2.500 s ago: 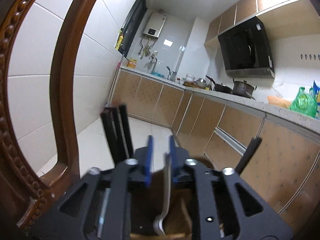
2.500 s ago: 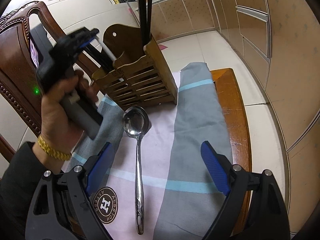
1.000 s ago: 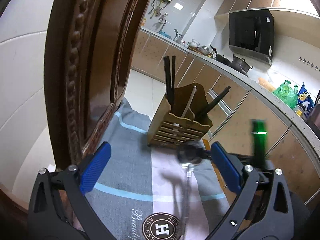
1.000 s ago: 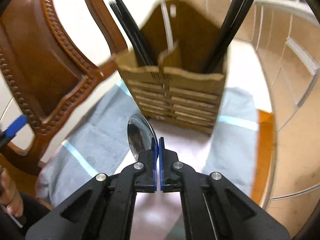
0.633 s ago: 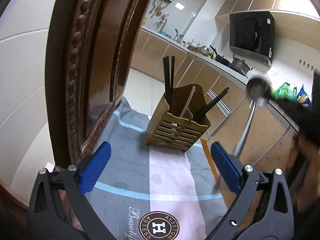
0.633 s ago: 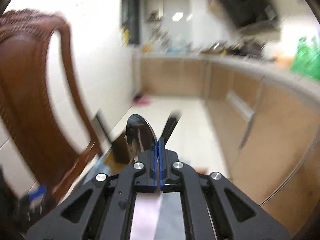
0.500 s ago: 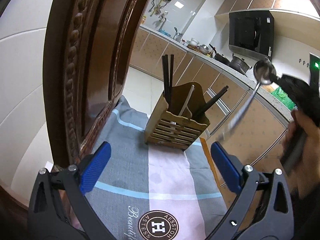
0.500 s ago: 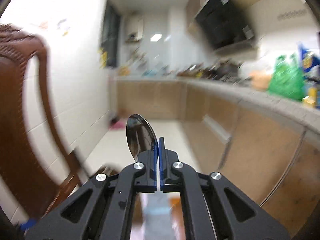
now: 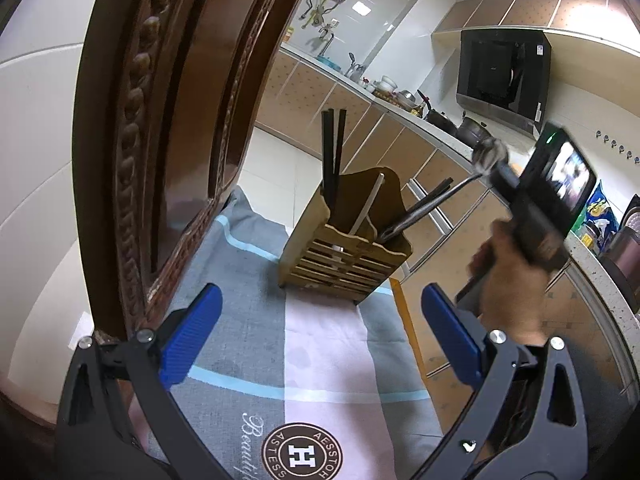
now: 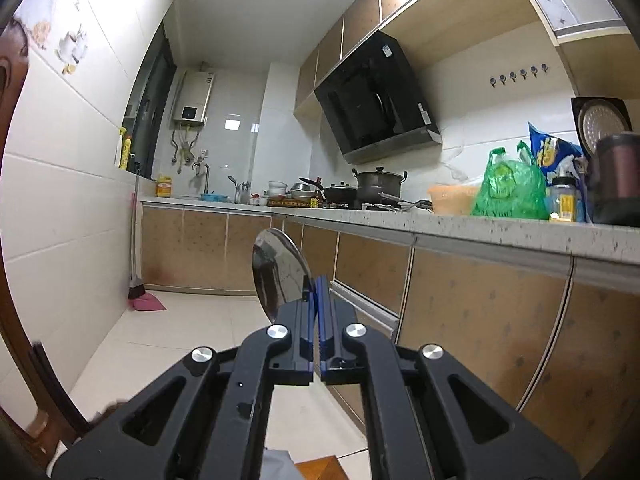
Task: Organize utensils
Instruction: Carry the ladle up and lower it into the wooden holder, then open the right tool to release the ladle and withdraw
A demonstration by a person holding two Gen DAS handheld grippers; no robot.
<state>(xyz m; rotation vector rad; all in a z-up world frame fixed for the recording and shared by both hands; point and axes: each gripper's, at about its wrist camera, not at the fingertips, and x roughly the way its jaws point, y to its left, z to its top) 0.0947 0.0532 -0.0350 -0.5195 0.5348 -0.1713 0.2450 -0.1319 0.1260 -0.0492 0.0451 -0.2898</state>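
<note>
White-tiled walls point(image 10: 60, 184), pale tile floor point(image 10: 192, 328), tan cabinets point(image 10: 480, 312) under a speckled counter point(image 10: 500, 226).

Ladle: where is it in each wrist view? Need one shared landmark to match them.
Left wrist: ladle upper right, bowl up, handle slanting down into the wooden holder.
Right wrist: ladle bottom centre, bowl just above the shut right gripper.
Shared landmark: black range hood.

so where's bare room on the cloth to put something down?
Free: the pink middle strip of the cloth between the wooden holder and the round logo, and the grey band beside the chair back. Crowded: the holder's right slot, packed with chopsticks.
</note>
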